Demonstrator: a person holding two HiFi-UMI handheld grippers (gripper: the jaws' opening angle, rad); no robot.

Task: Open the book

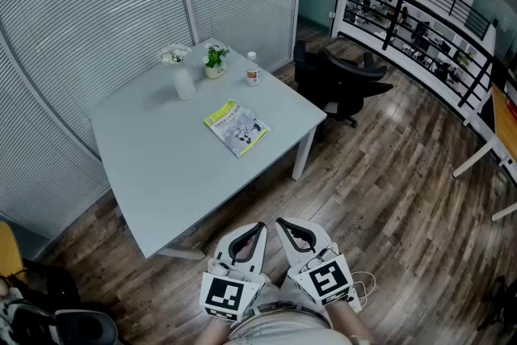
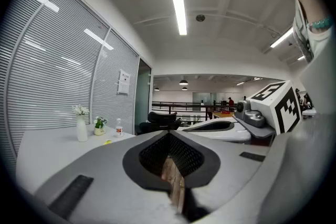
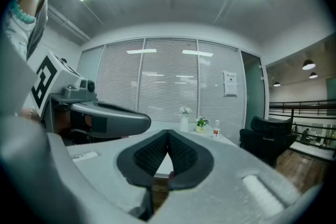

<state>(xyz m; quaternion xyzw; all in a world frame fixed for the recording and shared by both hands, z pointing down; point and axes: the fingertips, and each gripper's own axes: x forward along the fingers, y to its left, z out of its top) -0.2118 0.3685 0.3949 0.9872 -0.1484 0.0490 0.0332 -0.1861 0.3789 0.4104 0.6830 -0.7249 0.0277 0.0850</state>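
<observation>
Two hands' work: reach out over the pale worktop (image 1: 153, 174) bearing the closed book (image 1: 236, 128), flat and face up, with vase (image 1: 185, 83) and bottle (image 1: 252, 70) well beyond it. Bring the left gripper (image 1: 258, 229) and right gripper (image 1: 283, 224), both well short of the book, up beside it, and part the fingers (image 2: 155, 155), pressed together on nothing. Steady one edge, then slip a finger under the cover's free edge and lift slowly.
</observation>
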